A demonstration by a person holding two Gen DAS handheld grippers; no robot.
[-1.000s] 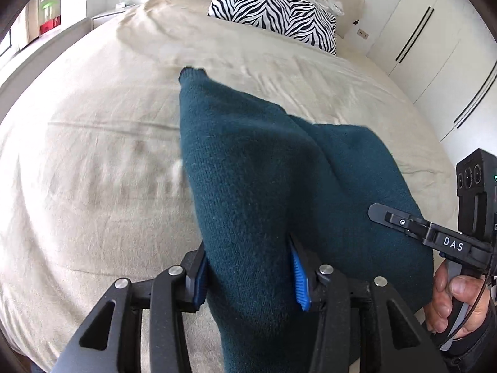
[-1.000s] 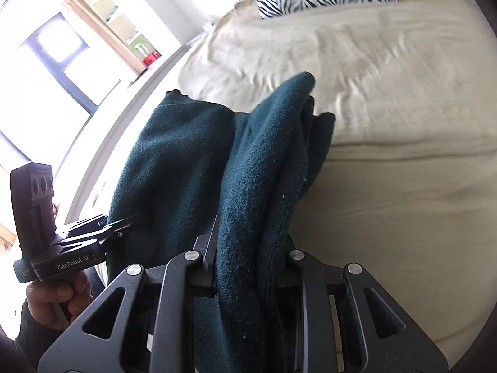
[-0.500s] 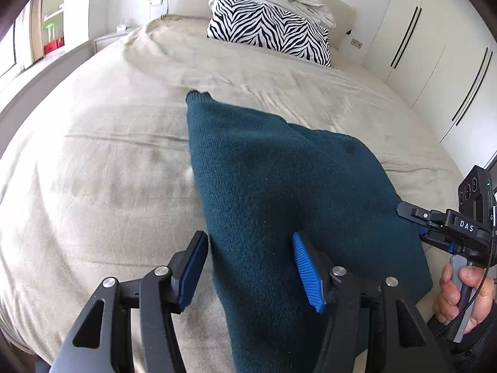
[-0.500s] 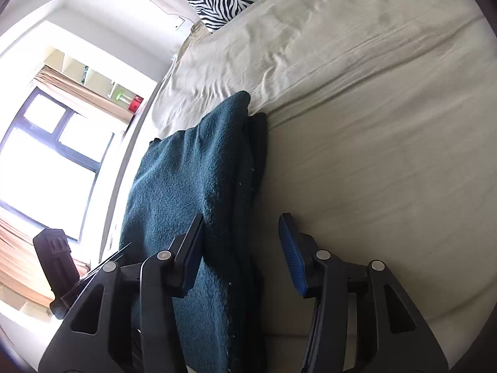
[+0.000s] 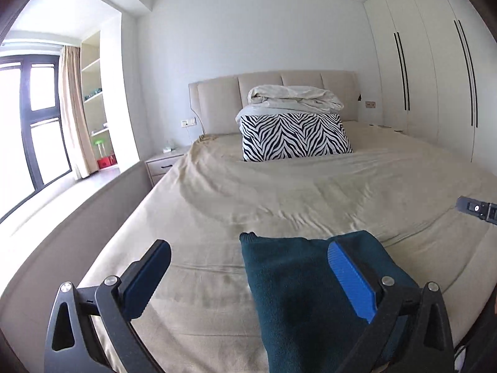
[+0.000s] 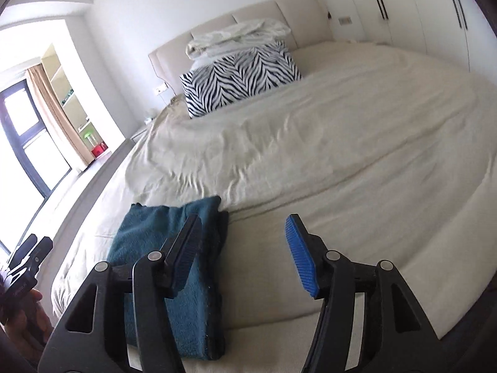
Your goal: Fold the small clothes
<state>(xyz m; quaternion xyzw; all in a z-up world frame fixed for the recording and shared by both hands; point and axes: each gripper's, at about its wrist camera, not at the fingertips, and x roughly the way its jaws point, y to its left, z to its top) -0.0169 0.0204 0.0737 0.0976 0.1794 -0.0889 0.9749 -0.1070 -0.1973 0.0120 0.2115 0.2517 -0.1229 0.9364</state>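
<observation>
A folded dark teal knit garment point(image 5: 298, 286) lies flat on the beige bed sheet point(image 5: 279, 199) near the foot of the bed. My left gripper point(image 5: 251, 279) is open and empty, raised above the garment's left edge. In the right wrist view the garment point(image 6: 149, 239) lies at lower left. My right gripper point(image 6: 245, 251) is open and empty, above the garment's right edge. The right gripper's tip shows at the right edge of the left wrist view point(image 5: 478, 209). The left gripper and a hand show at the left edge of the right wrist view point(image 6: 26, 264).
A zebra-striped pillow point(image 5: 295, 136) with a rolled pale duvet point(image 5: 295, 96) on top stands against the padded headboard. A nightstand point(image 5: 164, 163) and a window point(image 5: 34, 130) are at left. White wardrobes point(image 5: 435, 77) line the right wall.
Both grippers opened and let go of the teal garment, which now lies folded on the bed. Both grippers have pulled back and tilted up, showing the room.
</observation>
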